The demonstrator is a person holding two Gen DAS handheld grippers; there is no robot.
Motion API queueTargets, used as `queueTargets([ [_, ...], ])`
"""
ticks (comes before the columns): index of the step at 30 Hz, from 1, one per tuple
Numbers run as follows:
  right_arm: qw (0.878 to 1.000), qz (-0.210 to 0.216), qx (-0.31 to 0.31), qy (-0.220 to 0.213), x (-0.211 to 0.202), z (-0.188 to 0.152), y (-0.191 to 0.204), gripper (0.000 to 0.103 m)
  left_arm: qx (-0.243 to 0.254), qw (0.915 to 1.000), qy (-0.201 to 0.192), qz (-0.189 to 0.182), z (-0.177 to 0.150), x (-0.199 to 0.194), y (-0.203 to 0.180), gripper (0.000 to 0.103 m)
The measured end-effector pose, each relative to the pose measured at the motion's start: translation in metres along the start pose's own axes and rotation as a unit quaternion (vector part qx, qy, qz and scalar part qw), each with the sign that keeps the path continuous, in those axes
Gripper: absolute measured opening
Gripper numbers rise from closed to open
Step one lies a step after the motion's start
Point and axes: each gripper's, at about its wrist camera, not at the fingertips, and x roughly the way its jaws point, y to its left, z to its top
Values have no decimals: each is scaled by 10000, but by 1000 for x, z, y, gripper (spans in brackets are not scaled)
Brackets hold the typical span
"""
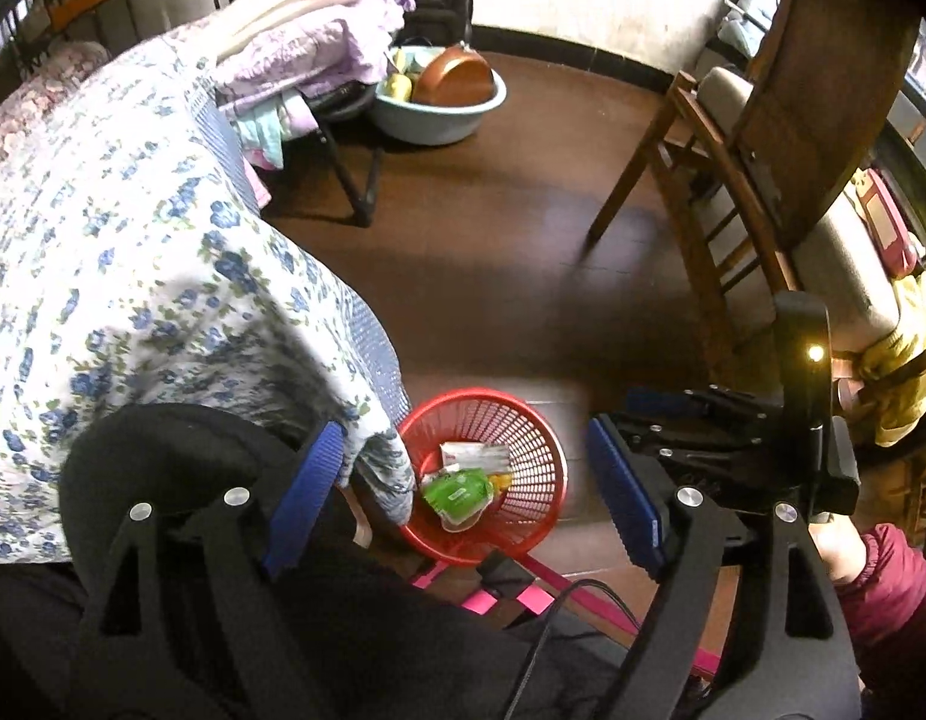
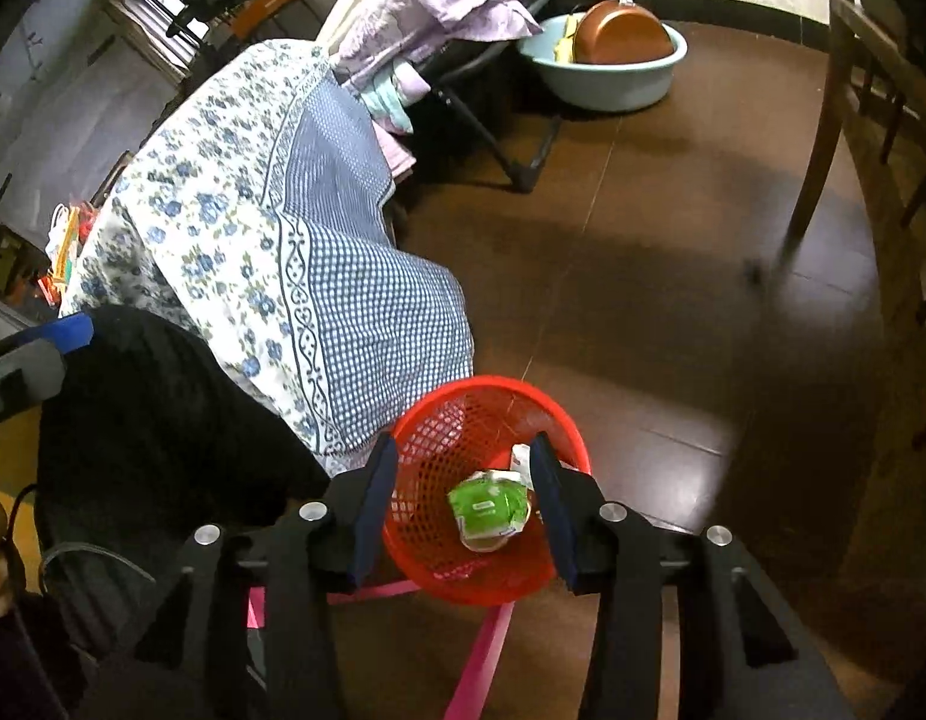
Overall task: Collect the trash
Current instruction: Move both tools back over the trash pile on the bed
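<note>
- My left claw (image 1: pixel 463 480) is spread wide with nothing between its blue pads (image 1: pixel 307 492); it hangs over the red basket (image 1: pixel 541 438) on the dark floor (image 1: pixel 493 252).
- My right claw (image 2: pixel 463 492) is parted too, its fingers apart above the same basket (image 2: pixel 439 420), gripping nothing.
- The trash lies inside the basket: a green wrapper (image 2: pixel 490 507) near the middle and a white packet (image 1: pixel 475 456) just behind it, touching or close to it.
- Something yellow (image 1: pixel 500 483) shows beside the wrapper; I can't quite tell what it is.
- From the left view, my right claw's body (image 1: pixel 703 444) sits just right of the basket, and a hand (image 1: pixel 835 546) in a maroon sleeve (image 1: pixel 895 588) shows at the edge.
- A floral cloth (image 2: pixel 271 228) hangs down beside the basket on its left, its corner (image 1: pixel 385 468) overlapping the rim in the left view.
- A pink frame (image 2: pixel 481 654) lies on the floor beneath the basket.
- Farther back stand a blue basin (image 2: pixel 613 78) holding a brown pan (image 2: pixel 622 36), and a wooden chair (image 1: pixel 703 138), well apart from the basket.
</note>
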Motion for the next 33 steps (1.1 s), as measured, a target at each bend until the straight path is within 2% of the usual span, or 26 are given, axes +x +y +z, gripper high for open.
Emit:
queueTargets([
  [11,9970,-90,-558,-526,-48,19,44,52,-98,9975,-689,95,-10,-52,10,82],
  [18,9895,-101,-1171,-841,-82,28,101,53,-333,9916,-1245,73,-25,-95,27,85],
  [26,9712,94,-1945,-1374,-131,34,191,63,-641,9783,-1968,93,-48,-153,55,90],
  [30,9618,170,-2304,-1470,-139,30,233,68,-875,9676,-2363,180,-58,-183,78,94],
  [33,9553,118,-2561,-1475,-135,26,261,72,-1201,9567,-2641,237,-66,-201,109,96],
])
